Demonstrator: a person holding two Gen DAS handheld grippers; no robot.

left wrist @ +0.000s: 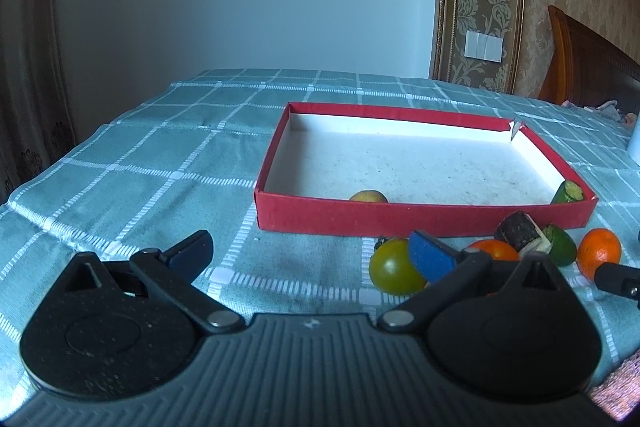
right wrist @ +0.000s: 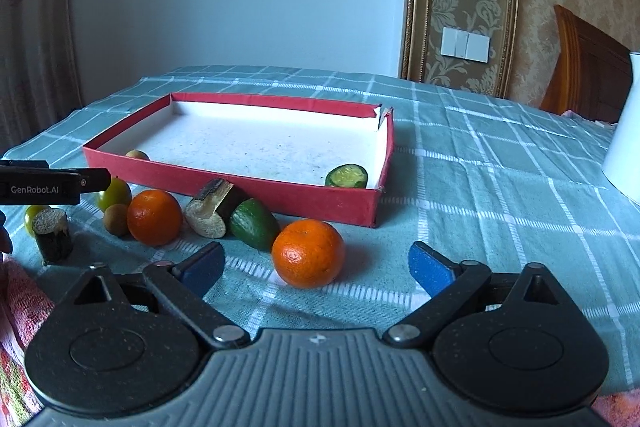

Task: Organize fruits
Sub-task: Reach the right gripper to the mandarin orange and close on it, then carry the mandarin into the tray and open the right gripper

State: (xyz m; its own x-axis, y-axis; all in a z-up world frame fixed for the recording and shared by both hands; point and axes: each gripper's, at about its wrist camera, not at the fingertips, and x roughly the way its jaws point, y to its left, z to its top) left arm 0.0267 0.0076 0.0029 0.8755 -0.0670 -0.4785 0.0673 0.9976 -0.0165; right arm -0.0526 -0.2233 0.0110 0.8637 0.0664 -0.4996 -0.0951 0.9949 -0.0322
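A red box (left wrist: 420,219) (right wrist: 248,187) with a white floor lies on the checked cloth; inside are a small yellow fruit (left wrist: 369,196) (right wrist: 137,155) and a cut green piece (left wrist: 568,191) (right wrist: 347,176). Loose fruit lies in front of it: a green tomato (left wrist: 390,267) (right wrist: 114,194), two oranges (right wrist: 308,253) (right wrist: 155,217), a green avocado-like piece (right wrist: 253,223) and dark cane chunks (right wrist: 214,207) (right wrist: 52,235). My left gripper (left wrist: 310,255) is open, its right finger just beside the green tomato. My right gripper (right wrist: 316,265) is open, with the near orange between its fingers.
A white container (right wrist: 624,143) stands at the right on the cloth. The left gripper's body (right wrist: 44,187) reaches in from the left of the right wrist view. A wooden headboard (right wrist: 588,67) and a wall lie behind the table.
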